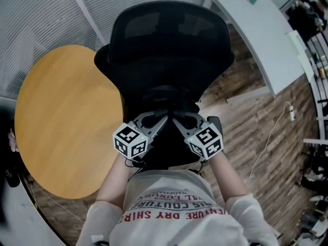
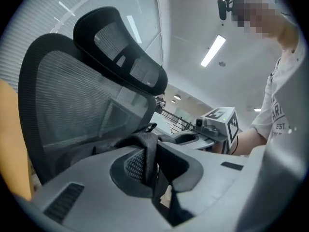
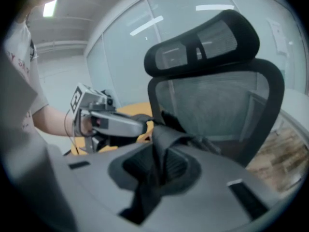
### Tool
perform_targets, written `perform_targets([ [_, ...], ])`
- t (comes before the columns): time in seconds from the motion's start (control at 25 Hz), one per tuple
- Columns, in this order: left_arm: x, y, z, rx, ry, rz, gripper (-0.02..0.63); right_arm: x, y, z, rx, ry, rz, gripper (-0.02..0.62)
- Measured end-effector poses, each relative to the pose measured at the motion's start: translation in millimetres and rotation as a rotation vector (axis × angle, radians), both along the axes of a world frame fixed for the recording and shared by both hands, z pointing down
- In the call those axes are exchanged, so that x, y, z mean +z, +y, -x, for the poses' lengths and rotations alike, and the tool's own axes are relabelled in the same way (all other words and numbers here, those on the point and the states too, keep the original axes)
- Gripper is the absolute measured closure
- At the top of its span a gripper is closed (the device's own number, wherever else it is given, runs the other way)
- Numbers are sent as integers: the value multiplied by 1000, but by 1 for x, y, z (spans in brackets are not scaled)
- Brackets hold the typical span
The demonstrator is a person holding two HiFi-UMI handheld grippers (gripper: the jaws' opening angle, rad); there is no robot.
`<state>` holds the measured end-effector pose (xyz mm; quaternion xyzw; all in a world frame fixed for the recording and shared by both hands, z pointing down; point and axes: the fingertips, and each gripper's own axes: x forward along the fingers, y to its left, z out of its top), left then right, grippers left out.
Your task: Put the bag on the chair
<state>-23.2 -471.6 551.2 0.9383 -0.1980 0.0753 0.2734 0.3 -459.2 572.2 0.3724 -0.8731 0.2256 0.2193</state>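
Note:
A black mesh office chair stands right in front of me, its back filling both gripper views. My left gripper and right gripper meet tip to tip low over the seat. A black bag strap runs between the left gripper's jaws, which are closed on it. Another black strap stands up out of the right gripper's jaws, pinched the same way. The bag's body is black against the black seat, so I cannot make out its outline.
A round wooden table sits close on the chair's left. A white desk stands at the back right, and a white cable lies on the wood floor to the right. Blinds and a glass wall are behind the chair.

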Motion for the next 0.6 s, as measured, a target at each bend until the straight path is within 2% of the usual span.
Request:
perform_targets([
  [0.12,29,12,-4,42,-46,33,549,29,7,-6,7,42,39,528],
  [0.28,57,19,-13,58,-98,49,549,51,8,-12,33,63,41,528],
  [0.44,93,17,-19,48,-138,103,549,69,4,-15,34,103,52,521],
  [0.6,108,14,-19,13,-134,144,546,81,1,-18,47,121,76,488],
])
